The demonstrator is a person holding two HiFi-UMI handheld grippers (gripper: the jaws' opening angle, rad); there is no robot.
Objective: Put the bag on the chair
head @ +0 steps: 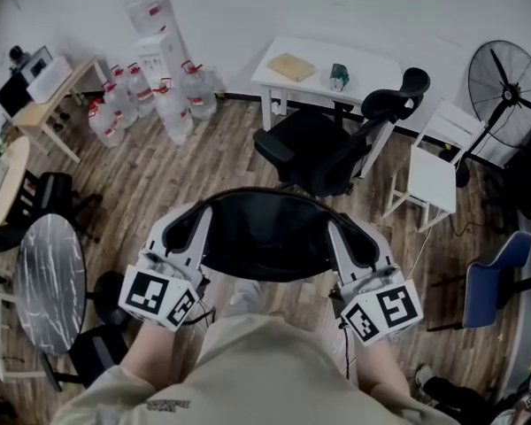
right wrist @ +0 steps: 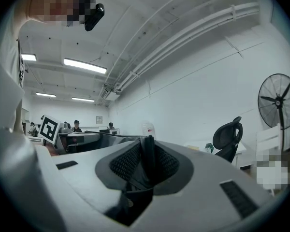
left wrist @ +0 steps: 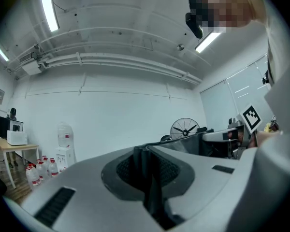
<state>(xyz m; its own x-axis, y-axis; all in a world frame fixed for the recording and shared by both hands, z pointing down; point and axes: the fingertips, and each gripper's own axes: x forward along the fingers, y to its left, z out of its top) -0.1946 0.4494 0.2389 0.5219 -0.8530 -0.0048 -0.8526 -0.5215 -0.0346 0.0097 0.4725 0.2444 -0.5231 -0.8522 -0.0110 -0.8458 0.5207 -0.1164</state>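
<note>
In the head view I hold a black bag [head: 264,235] level in front of my body, stretched between both grippers. My left gripper [head: 202,218] is shut on the bag's left edge, and its own view shows dark fabric [left wrist: 148,178] pinched between the jaws. On the bag's right edge my right gripper [head: 338,228] is also shut, with black fabric [right wrist: 148,164] squeezed between its mesh pads. A black office chair [head: 323,149] stands just beyond the bag, its seat facing me; its headrest and back [right wrist: 228,135] also show in the right gripper view.
A white table [head: 372,60] sits behind the chair, with a white chair [head: 429,173] and a floor fan [head: 509,82] to the right. Several water bottles [head: 150,96] cluster at the back left. A round marble table [head: 49,282] is at left and a blue chair [head: 496,282] at right.
</note>
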